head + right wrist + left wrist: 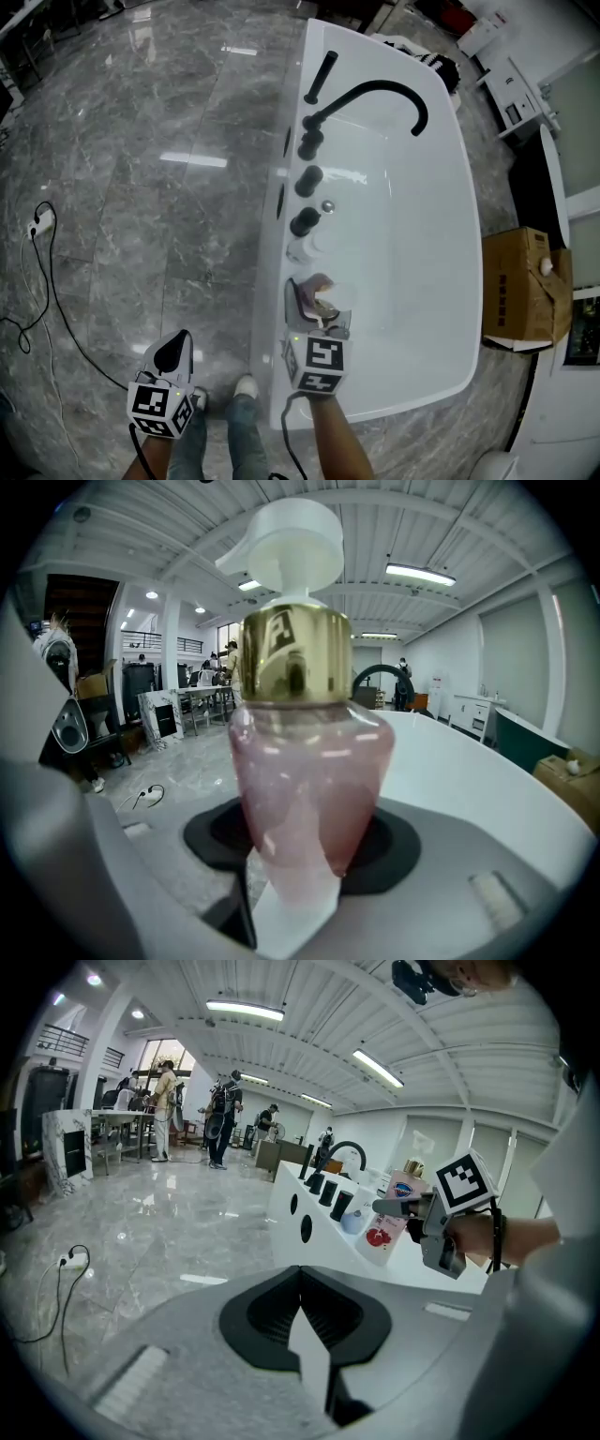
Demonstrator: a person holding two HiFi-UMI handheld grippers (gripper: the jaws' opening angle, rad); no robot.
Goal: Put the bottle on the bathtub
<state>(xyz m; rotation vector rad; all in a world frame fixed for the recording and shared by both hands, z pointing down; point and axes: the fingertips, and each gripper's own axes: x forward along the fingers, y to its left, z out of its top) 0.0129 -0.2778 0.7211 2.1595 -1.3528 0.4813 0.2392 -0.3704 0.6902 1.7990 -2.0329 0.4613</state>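
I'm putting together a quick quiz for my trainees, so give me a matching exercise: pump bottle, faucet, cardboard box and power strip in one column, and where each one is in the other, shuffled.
Things
1. pump bottle
2. faucet
3. cardboard box
4. power strip

Places
A. on the grey floor, at the head view's left
B. held in the right gripper, at the bathtub rim
C. beside the bathtub, at the head view's right
D. mounted on the bathtub's rim, arching over the basin

Pairs: 1-B, 2-D, 3-C, 4-A
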